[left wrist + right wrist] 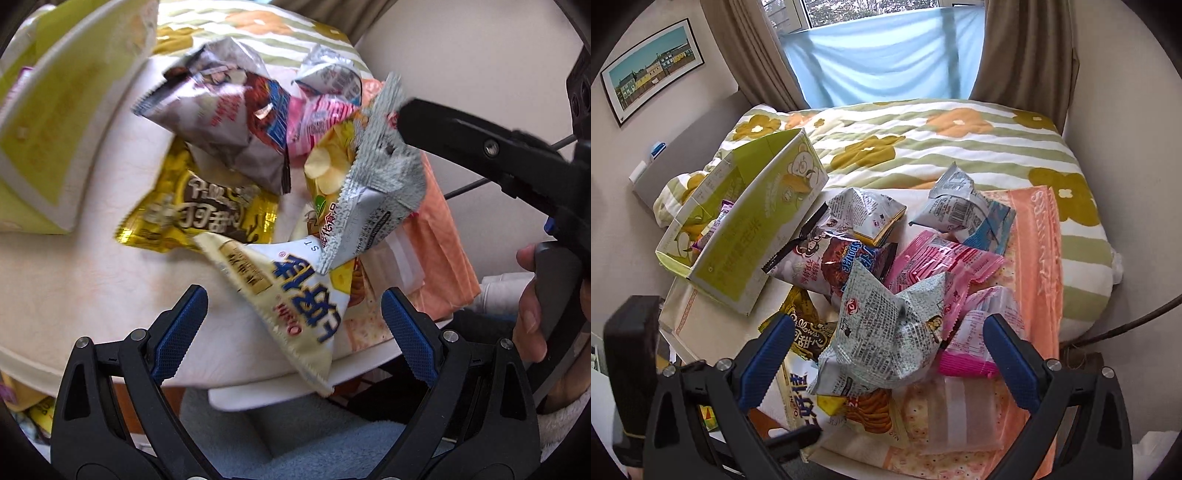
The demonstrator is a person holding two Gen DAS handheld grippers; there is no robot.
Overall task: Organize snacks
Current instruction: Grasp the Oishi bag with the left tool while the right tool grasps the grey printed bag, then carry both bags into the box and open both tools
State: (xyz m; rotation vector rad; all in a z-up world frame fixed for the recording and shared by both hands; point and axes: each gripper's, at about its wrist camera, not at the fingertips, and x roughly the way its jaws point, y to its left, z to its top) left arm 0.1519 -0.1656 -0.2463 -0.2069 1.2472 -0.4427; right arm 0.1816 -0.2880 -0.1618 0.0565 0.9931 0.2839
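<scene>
A pile of snack bags lies on a white board (66, 295) on the bed. My right gripper (882, 354) is open, its blue pads either side of a crumpled grey printed chip bag (886, 332) on top of the pile. In the left wrist view the right gripper's black finger (436, 122) touches that grey bag (384, 177). My left gripper (295, 332) is open and empty, hovering over a cream bag with blue letters (295, 295) at the board's near edge. A green and white carton (738, 236) stands open at the left, with a purple packet inside.
Other bags in the pile: a gold pillow-snack bag (195, 210), a grey Sponge bag (834, 266), pink packets (942, 266), a silver and blue bag (964, 206). A peach towel (1038, 258) lies on the right. A floral quilt (923, 147) covers the bed.
</scene>
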